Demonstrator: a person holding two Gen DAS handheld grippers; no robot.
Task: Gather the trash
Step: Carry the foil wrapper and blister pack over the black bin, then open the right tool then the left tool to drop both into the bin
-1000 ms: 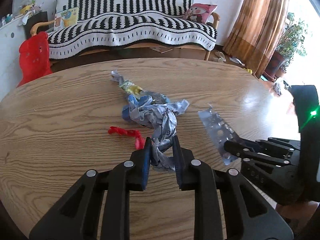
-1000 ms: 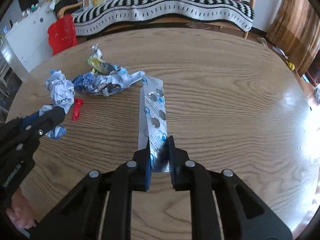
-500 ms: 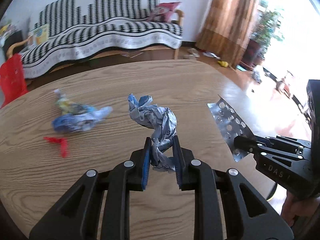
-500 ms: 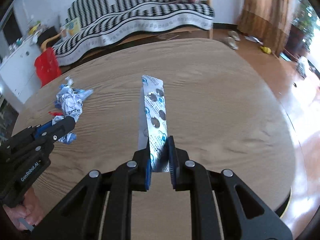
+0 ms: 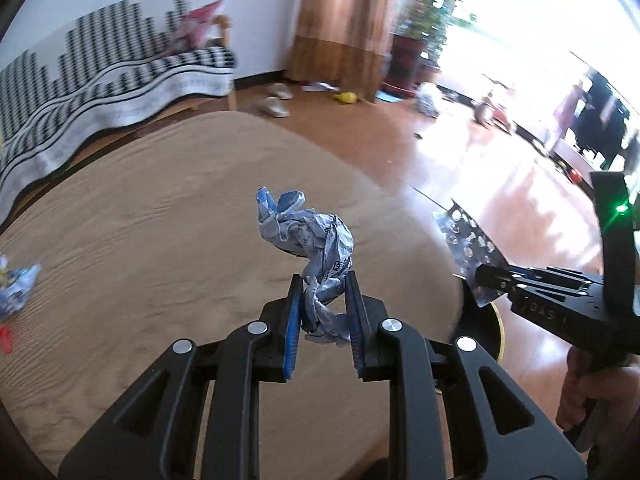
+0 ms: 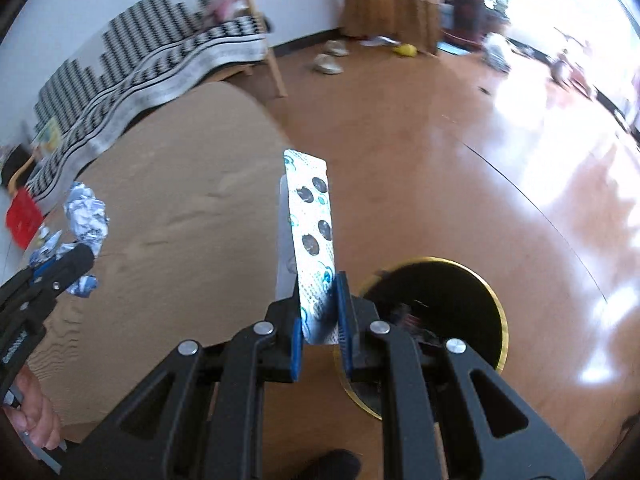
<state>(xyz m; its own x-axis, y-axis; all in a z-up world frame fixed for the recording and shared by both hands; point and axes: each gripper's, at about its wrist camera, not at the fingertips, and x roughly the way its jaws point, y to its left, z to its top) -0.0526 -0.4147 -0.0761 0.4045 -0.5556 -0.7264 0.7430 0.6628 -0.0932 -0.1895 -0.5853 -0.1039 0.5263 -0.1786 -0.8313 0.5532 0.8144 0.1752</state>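
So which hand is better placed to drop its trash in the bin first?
Right. Its fingers hold the silver blister pack beside the black gold-rimmed bin; the left's crumpled blue-white wrapper is over the wooden table.

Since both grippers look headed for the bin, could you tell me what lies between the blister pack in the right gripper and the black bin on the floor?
Nothing: in the right wrist view only bare wooden floor separates the blister pack from the bin.

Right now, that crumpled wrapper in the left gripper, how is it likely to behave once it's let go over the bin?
The crumpled wrapper stands up above the left gripper unsupported, so it probably holds its shape yet crushes easily. It looks like thin printed foil, likely very light, so it may drift rather than drop straight. Its twisted tail between the pads could snag briefly on release.
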